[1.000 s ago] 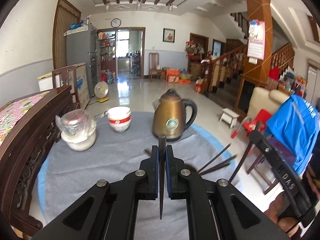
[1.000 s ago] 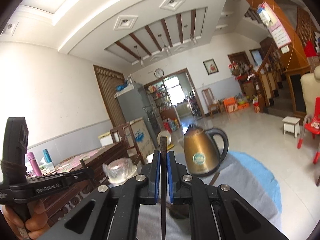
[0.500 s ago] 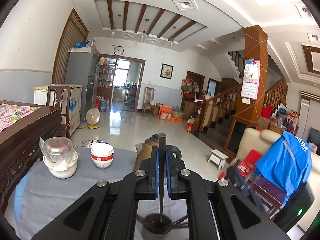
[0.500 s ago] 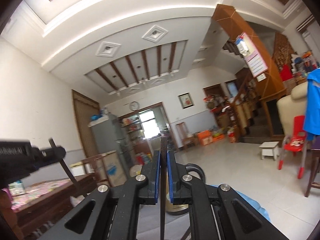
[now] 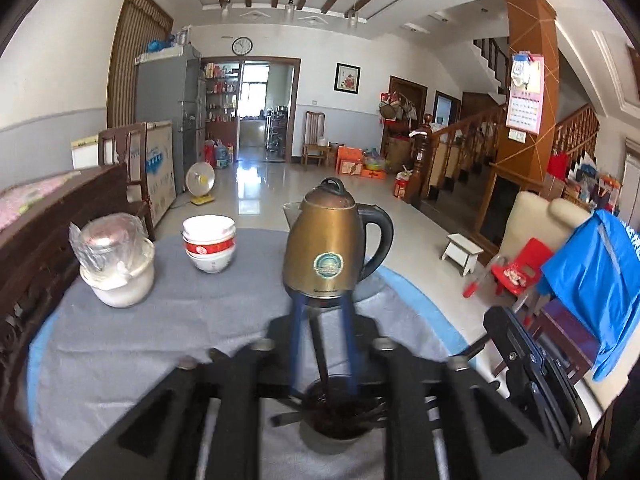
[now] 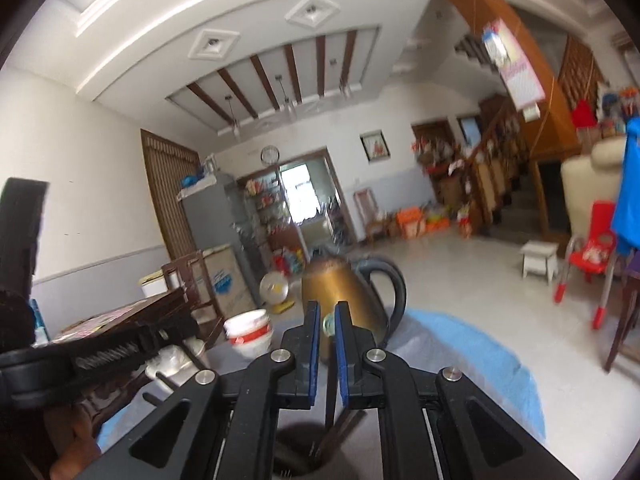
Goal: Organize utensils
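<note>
- Chopstick [image 5: 318, 344] in left wrist view: it stands loose between your left gripper [image 5: 322, 344] fingers, jaws parted, tip in the dark holder cup [image 5: 340, 416] with the other chopsticks, before the brass kettle [image 5: 326, 252]. Drop-off step looks done; next, lift clear.
- Right wrist view: your right gripper [image 6: 327, 350] is parted too, nothing clamped; a chopstick [image 6: 330, 404] leans in the cup below. Back out straight up, don't tip it.

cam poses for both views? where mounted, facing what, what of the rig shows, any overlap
Left wrist: on the left tool, level, facing the kettle, bowls and cup; right tool shows at right.
Right wrist: on the right tool, pitched up toward the ceiling; left tool shows at left.
Shared: kettle, bowls, cup, clock.
</note>
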`<state>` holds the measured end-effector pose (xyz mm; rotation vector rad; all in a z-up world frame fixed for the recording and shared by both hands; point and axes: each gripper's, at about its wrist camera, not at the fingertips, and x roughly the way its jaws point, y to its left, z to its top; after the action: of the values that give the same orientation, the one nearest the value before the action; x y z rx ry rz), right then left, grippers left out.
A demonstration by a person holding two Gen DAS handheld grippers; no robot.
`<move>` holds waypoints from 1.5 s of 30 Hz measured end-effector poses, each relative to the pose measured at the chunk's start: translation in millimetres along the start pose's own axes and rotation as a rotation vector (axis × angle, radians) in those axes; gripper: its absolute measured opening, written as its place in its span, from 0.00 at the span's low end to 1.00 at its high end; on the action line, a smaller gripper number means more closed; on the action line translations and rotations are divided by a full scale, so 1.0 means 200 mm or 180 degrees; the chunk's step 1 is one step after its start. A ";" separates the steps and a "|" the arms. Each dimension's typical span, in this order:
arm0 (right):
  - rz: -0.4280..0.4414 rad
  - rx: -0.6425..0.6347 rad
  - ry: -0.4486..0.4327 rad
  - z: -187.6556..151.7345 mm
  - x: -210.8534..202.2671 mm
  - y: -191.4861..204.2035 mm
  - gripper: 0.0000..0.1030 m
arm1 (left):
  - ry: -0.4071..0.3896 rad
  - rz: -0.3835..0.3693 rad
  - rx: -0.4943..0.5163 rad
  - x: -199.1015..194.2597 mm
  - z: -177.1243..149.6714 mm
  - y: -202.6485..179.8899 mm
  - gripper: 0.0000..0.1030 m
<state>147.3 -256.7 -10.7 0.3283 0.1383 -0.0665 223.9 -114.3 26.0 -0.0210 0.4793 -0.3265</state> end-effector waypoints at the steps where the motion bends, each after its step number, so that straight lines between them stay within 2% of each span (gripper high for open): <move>1: 0.0035 0.0069 0.0060 0.00 -0.01 -0.04 0.10 | -0.0043 0.0033 0.0021 -0.04 0.00 0.00 0.43; 2: 0.0053 0.0117 0.0095 0.00 -0.02 -0.06 0.10 | -0.0114 0.0072 0.0043 -0.09 0.00 0.01 0.50; 6: 0.0111 0.0349 0.0167 0.01 -0.10 -0.18 0.14 | -0.0301 0.0253 0.0233 -0.28 0.01 0.05 0.61; 8: 0.0136 0.0447 0.0140 0.02 -0.16 -0.21 0.16 | -0.0316 0.0361 0.0307 -0.37 -0.01 0.07 0.73; 11: 0.0165 0.0539 0.0075 0.06 -0.27 -0.25 0.22 | -0.0227 0.0534 0.0420 -0.47 -0.09 0.11 0.79; 14: 0.0180 0.0598 0.0100 0.05 -0.38 -0.25 0.44 | -0.0035 0.0672 0.0544 -0.53 -0.18 0.14 0.81; 15: 0.0177 0.0598 0.0115 0.06 -0.39 -0.23 0.56 | 0.0021 0.0697 0.0568 -0.53 -0.20 0.14 0.82; 17: 0.0161 0.0573 0.0164 0.04 -0.45 -0.21 0.56 | 0.0218 0.0734 0.0616 -0.56 -0.28 0.14 0.85; 20: 0.0148 0.0514 0.0291 0.00 -0.53 -0.18 0.56 | 0.0372 0.0789 0.0710 -0.60 -0.34 0.13 0.85; 22: 0.0152 0.0436 0.0362 -0.02 -0.59 -0.16 0.56 | 0.0360 0.0886 0.0744 -0.67 -0.40 0.12 0.86; 27: 0.0070 0.0249 0.0557 -0.05 -0.72 -0.09 0.56 | 0.0287 0.0950 0.0810 -0.81 -0.45 0.12 0.90; 34: 0.0025 -0.0038 0.0743 -0.09 -0.87 0.03 0.57 | 0.0227 0.1159 0.0826 -0.93 -0.49 0.16 0.90; 45: 0.0102 -0.0110 0.0932 -0.16 -0.97 0.18 0.59 | 0.0233 0.1415 0.0741 -1.06 -0.54 0.34 0.90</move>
<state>-45.1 -204.1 -0.5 0.3044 0.4237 0.0162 17.5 22.6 18.4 0.3210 0.5016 0.0554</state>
